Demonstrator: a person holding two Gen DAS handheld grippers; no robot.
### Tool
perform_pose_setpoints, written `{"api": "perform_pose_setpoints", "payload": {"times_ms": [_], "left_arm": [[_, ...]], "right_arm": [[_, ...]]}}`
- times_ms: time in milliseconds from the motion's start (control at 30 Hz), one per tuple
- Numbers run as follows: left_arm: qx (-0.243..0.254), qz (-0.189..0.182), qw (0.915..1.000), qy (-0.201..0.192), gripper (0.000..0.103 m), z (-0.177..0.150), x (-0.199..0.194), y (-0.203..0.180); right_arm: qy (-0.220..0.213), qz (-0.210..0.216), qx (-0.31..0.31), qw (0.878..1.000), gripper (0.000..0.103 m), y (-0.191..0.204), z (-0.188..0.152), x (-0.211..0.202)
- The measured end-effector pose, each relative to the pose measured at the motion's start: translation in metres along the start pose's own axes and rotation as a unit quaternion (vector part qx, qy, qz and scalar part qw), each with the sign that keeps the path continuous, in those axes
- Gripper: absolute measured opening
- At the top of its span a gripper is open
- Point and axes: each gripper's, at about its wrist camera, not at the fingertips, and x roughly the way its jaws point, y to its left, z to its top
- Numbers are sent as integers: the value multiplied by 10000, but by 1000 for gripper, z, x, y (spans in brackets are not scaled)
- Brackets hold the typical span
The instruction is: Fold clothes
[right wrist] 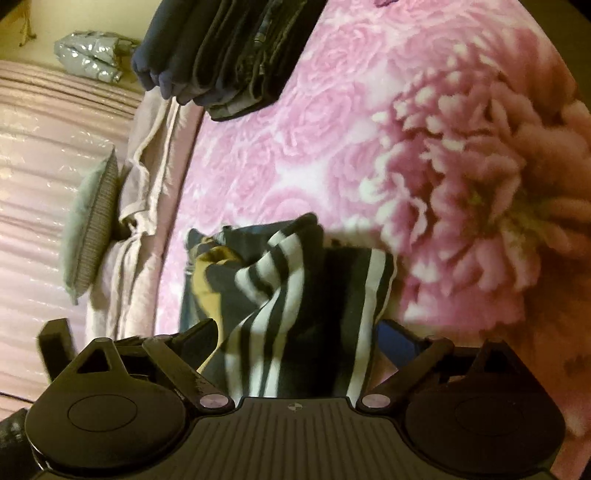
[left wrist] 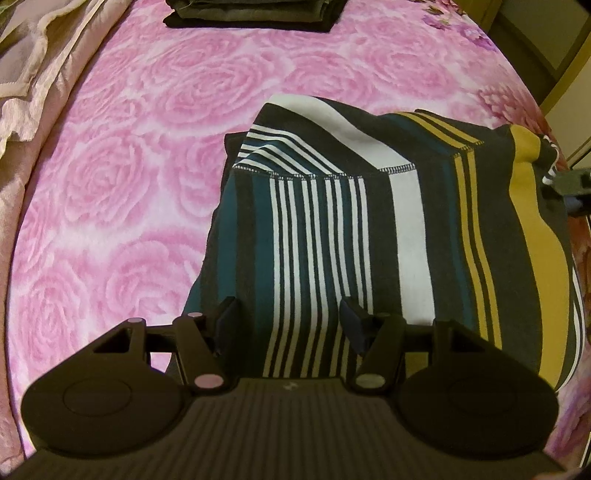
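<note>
The striped garment (left wrist: 351, 221) lies partly folded on the pink bed (left wrist: 129, 184). The left tongs (left wrist: 288, 321) stand open over it; the right tongs (right wrist: 295, 332) stand open astride bunched cloth (blurred). Risk: the loose fold slumps, or tongs snag a layer.

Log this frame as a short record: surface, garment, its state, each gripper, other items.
surface: pink rose-print blanket
garment: striped garment, dark with white, teal and mustard stripes
state: partly folded, hem flap turned over
left gripper: open, fingers astride the near edge
right gripper: open, bunched cloth between the fingers, grip unclear
other items: stack of dark folded clothes at the far side; grey cushion beside the blanket
</note>
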Motion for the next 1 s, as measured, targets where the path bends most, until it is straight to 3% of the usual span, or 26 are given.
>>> {"api": "perform_pose_setpoints", "payload": {"times_ms": [67,100,167,267,333,567,633,700,867,1000], "left_arm": [[-3,-6,10000,-4,56,0,0,1],[-5,-9,10000,-5,56,0,0,1],[-17,1,10000,-10,56,0,0,1],[-35,-4,10000,-24,55,0,-3,-1],[-87,-93,9999,-73,55,1,-10,-3],[-43,-400,9983,-411,55,4,-36,-32],[-91,-413,9978,-507,55,5,-38,-42],[-103,-381,9978,-532,55,6,-36,-52],[400,-183,9974,-563,55,2,-40,-83],[894,-4,9943,-581,55,-2,-45,-109]], "right_arm": [[16,-74,59,10000,93,-2,5,12],[21,-104,96,9999,86,-2,7,16],[141,-111,157,9997,38,-4,12,18],[432,-130,195,9988,20,-4,26,10],[576,-90,12,9983,18,4,44,-1],[383,-681,-1129,9905,20,26,156,-3],[528,-797,-1393,9856,22,25,177,12],[703,-929,-1735,9779,27,26,186,27],[397,-1263,-2372,9624,63,28,170,11],[230,-1460,-2595,9544,63,31,143,-25]]}}
